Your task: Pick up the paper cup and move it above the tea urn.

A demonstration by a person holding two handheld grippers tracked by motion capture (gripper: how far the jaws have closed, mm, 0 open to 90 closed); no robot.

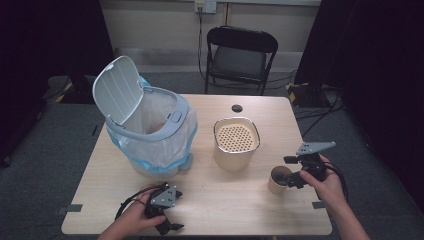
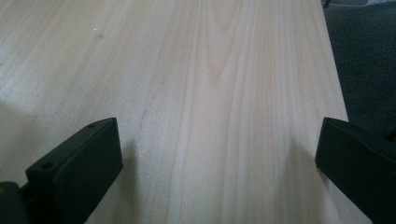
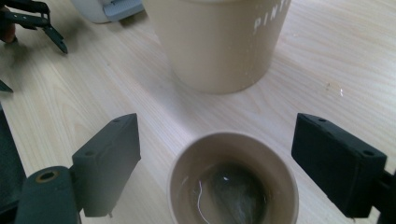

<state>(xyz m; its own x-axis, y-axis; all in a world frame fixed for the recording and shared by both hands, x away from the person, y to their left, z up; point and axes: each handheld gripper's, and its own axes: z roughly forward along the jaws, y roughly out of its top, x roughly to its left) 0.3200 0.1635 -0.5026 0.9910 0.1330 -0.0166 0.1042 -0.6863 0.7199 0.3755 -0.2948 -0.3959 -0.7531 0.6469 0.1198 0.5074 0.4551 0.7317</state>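
Nearest you, at the table's (image 1: 225, 210) near left edge: your left gripper (image 1: 167, 227), jaws spread wide over bare wood, holding nothing.

Near right: your right gripper (image 1: 290, 172), jaws apart on either side of a small paper cup (image 1: 278, 180), not closed on it. Inside the cup (image 3: 233, 184), liquid and what looks like a tea bag.

Middle, just beyond the cup: a beige canister (image 1: 236, 143) with a perforated insert on top, upright.

Left of the canister: a lined waste bin (image 1: 152, 132), its white lid (image 1: 116, 89) tipped up and open.

Farthest, past the table: a black folding chair (image 1: 239, 57).
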